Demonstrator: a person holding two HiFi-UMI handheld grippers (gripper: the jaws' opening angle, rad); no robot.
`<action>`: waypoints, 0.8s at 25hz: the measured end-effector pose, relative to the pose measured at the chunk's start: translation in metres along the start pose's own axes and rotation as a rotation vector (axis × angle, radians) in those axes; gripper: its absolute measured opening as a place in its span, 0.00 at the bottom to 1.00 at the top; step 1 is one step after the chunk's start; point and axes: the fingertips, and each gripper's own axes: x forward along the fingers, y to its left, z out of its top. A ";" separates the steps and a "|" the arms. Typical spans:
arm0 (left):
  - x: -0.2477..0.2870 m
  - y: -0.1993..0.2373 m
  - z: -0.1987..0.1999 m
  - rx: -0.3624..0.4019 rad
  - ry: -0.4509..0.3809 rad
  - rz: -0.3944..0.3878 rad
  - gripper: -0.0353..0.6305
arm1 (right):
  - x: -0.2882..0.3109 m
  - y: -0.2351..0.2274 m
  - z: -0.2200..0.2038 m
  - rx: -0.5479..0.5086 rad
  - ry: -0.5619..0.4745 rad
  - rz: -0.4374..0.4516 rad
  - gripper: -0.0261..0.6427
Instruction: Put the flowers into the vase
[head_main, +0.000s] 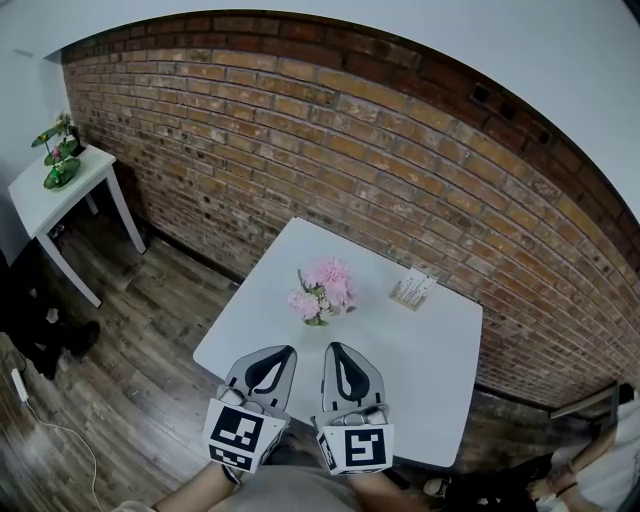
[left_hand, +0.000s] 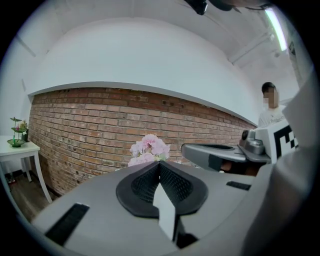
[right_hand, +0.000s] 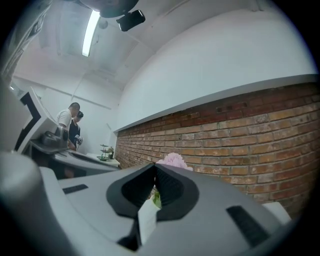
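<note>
Flowers (head_main: 322, 288): pink, ruffled round heads; standing in the vase (head_main: 316, 320) at mid-table.
Vase: small, mostly hidden under the blooms.
Table (head_main: 430, 380): white, smooth, square.
Left gripper (head_main: 280, 352): grey shell, black ribbed pads; clenched, empty.
Right gripper (head_main: 338, 350): same build; clenched, empty.
Card (head_main: 412, 290): pale, print unreadable.
Wall (head_main: 300, 130): rough red brick.

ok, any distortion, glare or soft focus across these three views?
Head view: heavy fisheye, the brick wall bows into an arc; flowers sharp, even light. Left gripper view: round black vignette, ceiling light strip glares top right. Right gripper view: same vignette, its light strip blown out top left.
</note>
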 end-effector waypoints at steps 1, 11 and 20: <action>0.000 -0.001 0.002 0.005 -0.004 -0.001 0.07 | -0.003 -0.001 0.001 0.003 0.002 -0.003 0.05; -0.001 -0.009 0.006 0.009 -0.012 -0.006 0.06 | -0.018 0.012 0.003 0.019 0.026 0.033 0.05; 0.003 -0.011 0.003 0.006 -0.011 0.021 0.07 | -0.017 0.004 -0.005 0.030 0.031 0.054 0.05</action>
